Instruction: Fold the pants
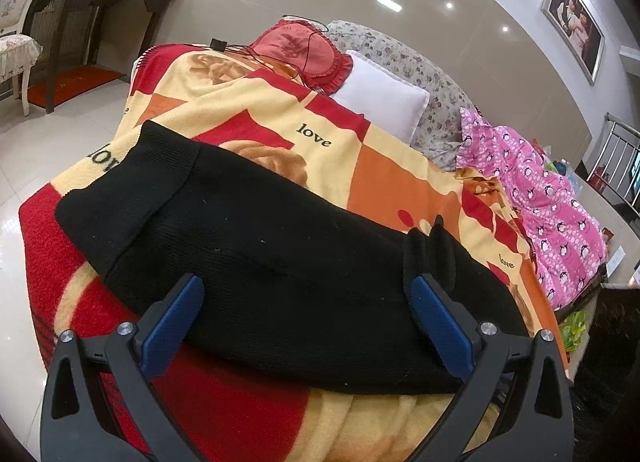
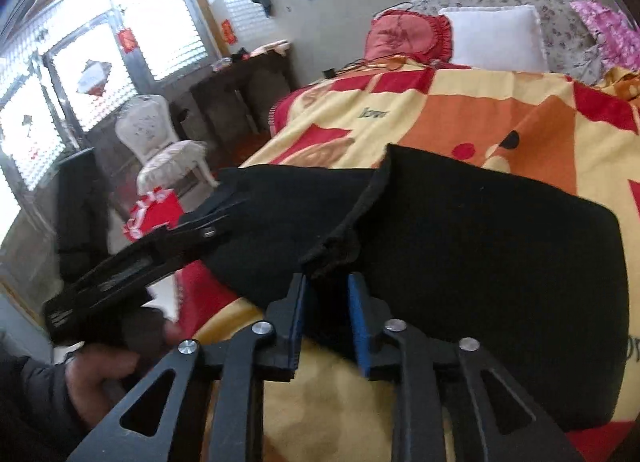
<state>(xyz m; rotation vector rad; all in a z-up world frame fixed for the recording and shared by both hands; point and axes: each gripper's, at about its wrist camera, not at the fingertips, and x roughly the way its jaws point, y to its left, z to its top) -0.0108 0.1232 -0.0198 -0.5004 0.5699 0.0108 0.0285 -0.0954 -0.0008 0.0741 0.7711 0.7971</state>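
Observation:
Black knit pants [image 1: 248, 230] lie folded lengthwise on a red, yellow and orange blanket [image 1: 280, 130], waistband at the far left. My left gripper [image 1: 308, 294] is open just above the pants near their near edge, holding nothing. In the right wrist view my right gripper [image 2: 328, 294] is shut on a bunched edge of the pants [image 2: 480, 262], lifting a fold of the black fabric. The left gripper [image 2: 212, 218] shows at the left of that view, held in a hand, over the other end of the pants.
A red cushion [image 1: 308, 52], a white pillow [image 1: 380, 100] and a pink penguin-print garment [image 1: 540, 198] lie at the far side of the bed. A dark console table [image 1: 92, 18] and a white chair [image 2: 160, 142] stand beyond on the tiled floor.

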